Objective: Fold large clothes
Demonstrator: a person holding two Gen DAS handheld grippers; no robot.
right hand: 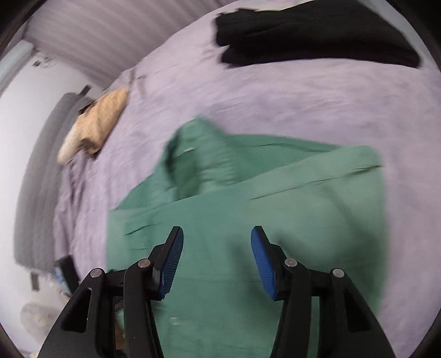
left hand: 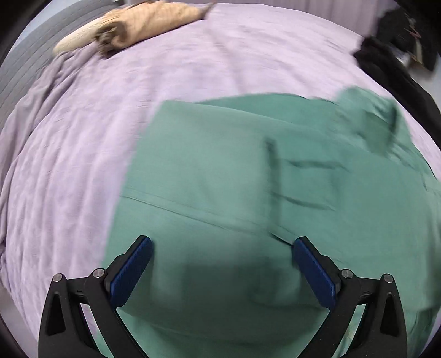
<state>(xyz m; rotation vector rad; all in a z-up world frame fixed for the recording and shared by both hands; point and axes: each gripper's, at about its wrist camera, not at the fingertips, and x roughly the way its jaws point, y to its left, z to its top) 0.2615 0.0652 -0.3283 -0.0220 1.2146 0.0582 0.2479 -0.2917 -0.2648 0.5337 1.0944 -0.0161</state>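
While the lilac bedcover [left hand: 193, 55] spreads across both views, a tan garment [left hand: 143, 24] lies bunched at its far left edge, well apart from everything else. Nearer and further right, the green shirt [left hand: 220, 170] lies on the cover, partly folded, with a seam running across its near half and its collar end rumpled at the far side. Over the shirt's near part the left gripper [left hand: 222, 264] hangs with its blue pads spread wide and nothing between them. Seen from the right wrist, the right gripper [right hand: 216, 261] also stands apart-jawed above the green cloth, gripping nothing. A black pile of clothes [right hand: 311, 33] sits at the far right of the bed, apart from the shirt.
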